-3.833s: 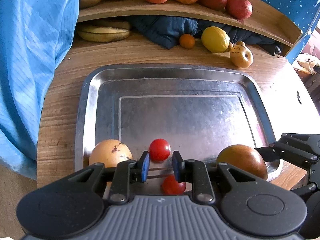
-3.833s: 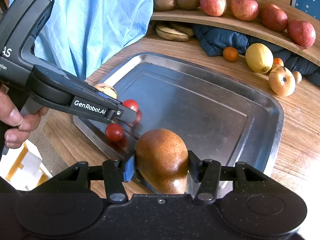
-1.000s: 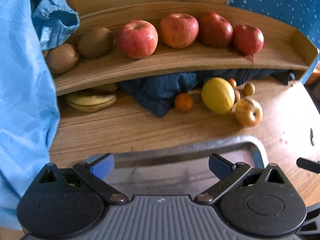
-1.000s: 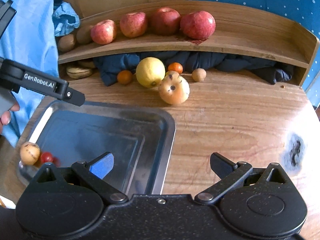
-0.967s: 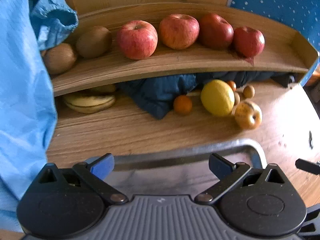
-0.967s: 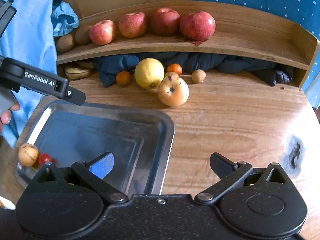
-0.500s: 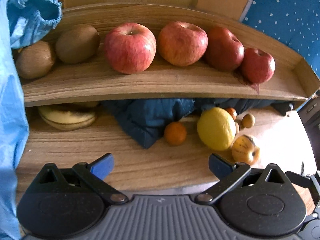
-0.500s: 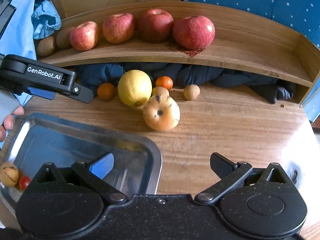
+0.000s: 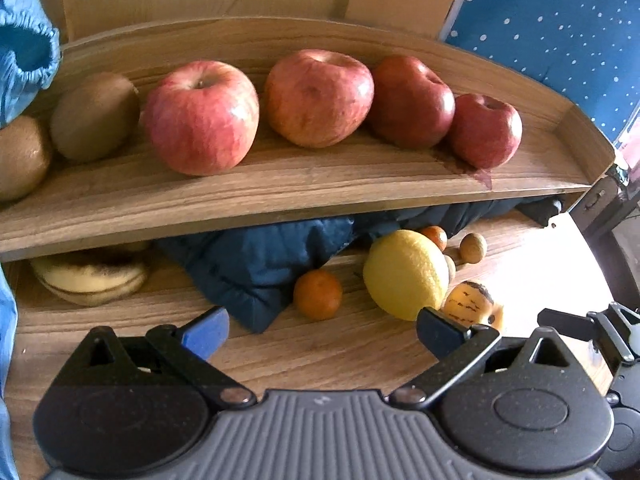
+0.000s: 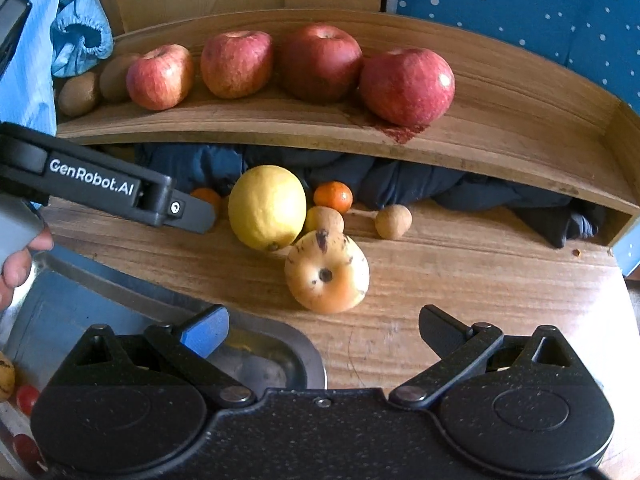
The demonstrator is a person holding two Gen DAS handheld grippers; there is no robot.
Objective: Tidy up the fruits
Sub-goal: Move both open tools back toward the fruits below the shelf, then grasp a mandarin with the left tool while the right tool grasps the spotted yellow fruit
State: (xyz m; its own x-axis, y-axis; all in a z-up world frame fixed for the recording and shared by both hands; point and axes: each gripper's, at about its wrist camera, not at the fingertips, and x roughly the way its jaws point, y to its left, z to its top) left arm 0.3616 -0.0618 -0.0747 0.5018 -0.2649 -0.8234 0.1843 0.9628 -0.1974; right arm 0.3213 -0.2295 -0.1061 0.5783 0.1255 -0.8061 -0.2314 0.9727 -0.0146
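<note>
Four apples (image 10: 407,85), two kiwis (image 9: 95,115), one lemon (image 10: 267,207).

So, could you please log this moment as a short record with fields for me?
left hand-held gripper: open, empty, facing the small orange
right hand-held gripper: open, empty, facing the spotted yellow fruit
shelf: four red apples, two kiwis
table: lemon, bananas, dark blue cloth
tray: cherry tomato

Four red apples (image 10: 320,62) in a row on the curved shelf, yellow lemon (image 10: 267,207) and spotted apple (image 10: 327,274) touching below
</note>
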